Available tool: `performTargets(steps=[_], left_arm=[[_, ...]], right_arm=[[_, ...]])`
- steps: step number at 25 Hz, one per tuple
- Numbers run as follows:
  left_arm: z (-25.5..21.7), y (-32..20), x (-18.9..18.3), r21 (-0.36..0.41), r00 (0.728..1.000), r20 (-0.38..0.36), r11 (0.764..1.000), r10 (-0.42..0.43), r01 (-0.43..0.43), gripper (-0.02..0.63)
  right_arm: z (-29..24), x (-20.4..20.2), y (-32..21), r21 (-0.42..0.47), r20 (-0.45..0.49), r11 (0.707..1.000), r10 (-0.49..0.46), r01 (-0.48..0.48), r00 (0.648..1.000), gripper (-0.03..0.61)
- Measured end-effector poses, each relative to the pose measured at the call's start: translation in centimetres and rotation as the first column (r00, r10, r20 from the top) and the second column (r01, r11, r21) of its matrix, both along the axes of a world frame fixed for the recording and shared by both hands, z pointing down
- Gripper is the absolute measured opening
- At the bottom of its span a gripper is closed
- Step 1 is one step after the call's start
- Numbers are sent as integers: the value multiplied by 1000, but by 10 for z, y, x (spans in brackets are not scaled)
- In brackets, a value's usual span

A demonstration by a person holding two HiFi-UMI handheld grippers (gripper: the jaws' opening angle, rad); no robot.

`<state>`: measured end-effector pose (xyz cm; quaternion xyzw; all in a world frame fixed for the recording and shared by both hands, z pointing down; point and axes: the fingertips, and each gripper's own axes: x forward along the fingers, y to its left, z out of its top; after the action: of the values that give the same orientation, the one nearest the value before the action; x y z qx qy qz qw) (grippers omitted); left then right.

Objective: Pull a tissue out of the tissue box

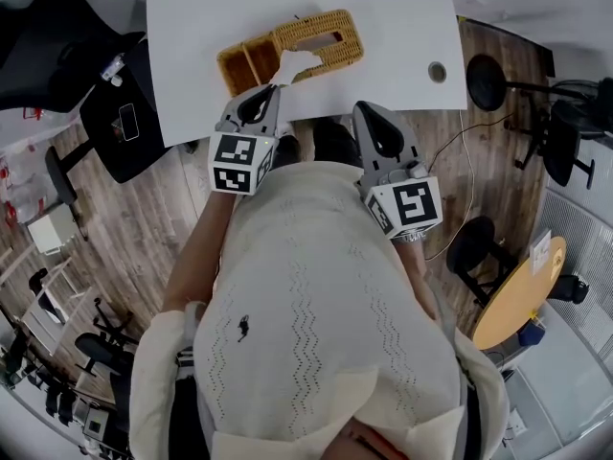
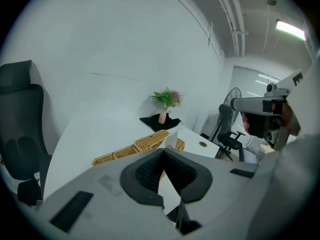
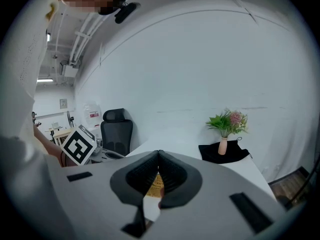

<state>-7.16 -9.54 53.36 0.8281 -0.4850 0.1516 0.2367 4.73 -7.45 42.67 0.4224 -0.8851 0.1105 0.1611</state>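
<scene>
The left gripper (image 1: 273,90), clamped on the white tissue (image 1: 295,63), sits just beside the long woven wicker tissue box (image 1: 330,34); the right gripper (image 1: 365,109), closed and empty, is farther off

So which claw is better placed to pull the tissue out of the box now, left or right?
Left. The left claw has its tips at the tissue standing out of the box, and seems to pinch it. The right claw is shut and farther from the box.

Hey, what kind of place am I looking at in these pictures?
Most likely an office or lab workroom: a white desk, black swivel office chairs on a wood floor, and a strip light on the ceiling.
</scene>
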Motion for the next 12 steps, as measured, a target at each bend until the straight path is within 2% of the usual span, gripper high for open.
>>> performTargets(steps=[12], left_arm=[[-27,9,-10,46,997,-69,998,-39,42,12]], right_arm=[[2,-12,3,1,5,999,-43,43,999,0]])
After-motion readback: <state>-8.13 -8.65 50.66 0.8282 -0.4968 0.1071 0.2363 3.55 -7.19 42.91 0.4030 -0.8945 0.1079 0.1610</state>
